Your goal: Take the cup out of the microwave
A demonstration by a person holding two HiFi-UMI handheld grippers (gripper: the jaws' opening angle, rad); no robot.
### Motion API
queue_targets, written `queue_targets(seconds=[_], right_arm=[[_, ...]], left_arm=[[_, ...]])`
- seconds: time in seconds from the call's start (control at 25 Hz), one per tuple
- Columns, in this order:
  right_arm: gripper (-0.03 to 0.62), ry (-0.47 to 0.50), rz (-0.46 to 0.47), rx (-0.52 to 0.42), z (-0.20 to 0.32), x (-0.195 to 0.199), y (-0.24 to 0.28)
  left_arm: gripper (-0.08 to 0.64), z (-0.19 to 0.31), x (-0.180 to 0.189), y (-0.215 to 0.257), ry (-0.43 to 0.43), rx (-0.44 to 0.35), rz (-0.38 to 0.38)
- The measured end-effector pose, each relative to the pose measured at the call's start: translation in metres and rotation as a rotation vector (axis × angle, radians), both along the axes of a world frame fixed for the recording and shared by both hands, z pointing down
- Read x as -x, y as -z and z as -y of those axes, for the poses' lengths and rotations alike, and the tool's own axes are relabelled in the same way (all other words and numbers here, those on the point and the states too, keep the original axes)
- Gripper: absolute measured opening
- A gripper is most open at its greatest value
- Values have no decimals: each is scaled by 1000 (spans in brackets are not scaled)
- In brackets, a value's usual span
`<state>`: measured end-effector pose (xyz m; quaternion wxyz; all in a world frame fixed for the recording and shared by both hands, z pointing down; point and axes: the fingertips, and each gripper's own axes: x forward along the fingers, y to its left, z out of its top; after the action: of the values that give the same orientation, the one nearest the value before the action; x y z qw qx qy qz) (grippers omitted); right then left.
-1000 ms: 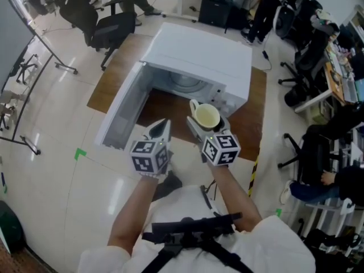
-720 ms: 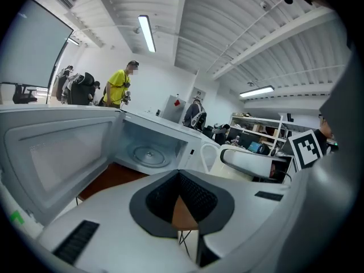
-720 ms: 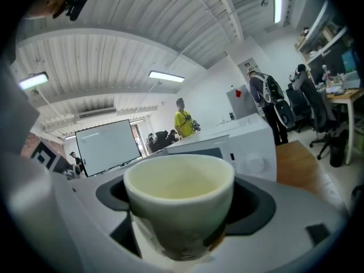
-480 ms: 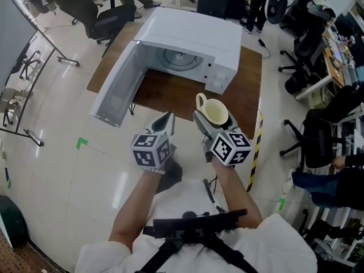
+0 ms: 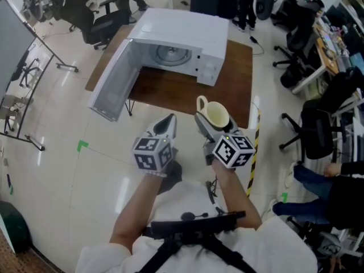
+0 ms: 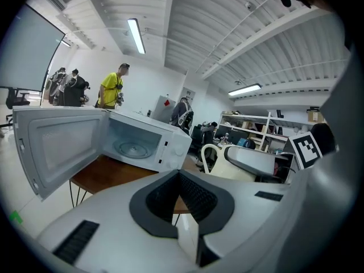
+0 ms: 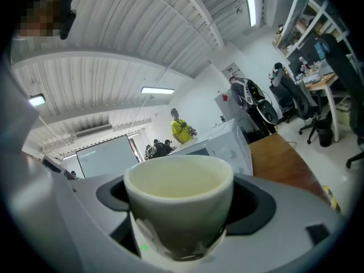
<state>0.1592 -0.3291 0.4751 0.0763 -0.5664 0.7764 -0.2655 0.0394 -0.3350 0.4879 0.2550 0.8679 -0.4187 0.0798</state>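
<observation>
**Cup out of the microwave, held in the right gripper; left gripper empty**

Cup: The cream cup (image 5: 215,114) is outside the microwave (image 5: 187,30). It is upright and carried in the air in front of the oven. In the head view it shows against the near edge of the wooden surface (image 5: 170,92). Its mouth faces up and its handle points away from the person. The right gripper view shows a pale interior with no visible contents.

Right gripper: The right gripper (image 5: 212,122) has its jaws set wide around the body of the cup. One jaw is on each side and both press on the wall below the rim. The cup sits squarely between them.

Left gripper: The left gripper (image 5: 169,121) is raised just beside the right one, on the person's left. Its jaws are closed together, with the ribbed pads meeting at the tip. Nothing is between them. It is apart from the cup.

Microwave: The white oven stands on the surface with its door (image 5: 111,90) swung fully open to the view's left. The cavity is exposed and the glass turntable (image 5: 170,53) lies bare inside. The control panel with its two dials is on the right of the front.

Surroundings: A green tape mark (image 5: 83,145) is on the pale floor (image 5: 57,169) to the left. A yellow-and-black striped strip (image 5: 254,158) runs by the right corner of the surface. Office chairs and desks stand further off. The left gripper view shows a person in a yellow top (image 6: 111,90) behind the oven.
</observation>
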Motion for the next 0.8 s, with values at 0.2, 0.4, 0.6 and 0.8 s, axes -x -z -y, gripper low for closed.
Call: queue_targets(seconds=[0.2,0.4,0.6,0.8], right_arm=[[483,3,53,-21,-11,1,10],[483,-2,62,-47,-15,2,24],[483,-1,81,-45,-22,4,22],[483,-3,98,-44,-24,6,22]], left_arm=[[-11,-9,2,6,3,-12,-11],[-11,-11,3,18,-4,-36,-17],[-11,-18,3,19,-8,-44,-22],[-11,-20,7,20,-5,-45,-24]])
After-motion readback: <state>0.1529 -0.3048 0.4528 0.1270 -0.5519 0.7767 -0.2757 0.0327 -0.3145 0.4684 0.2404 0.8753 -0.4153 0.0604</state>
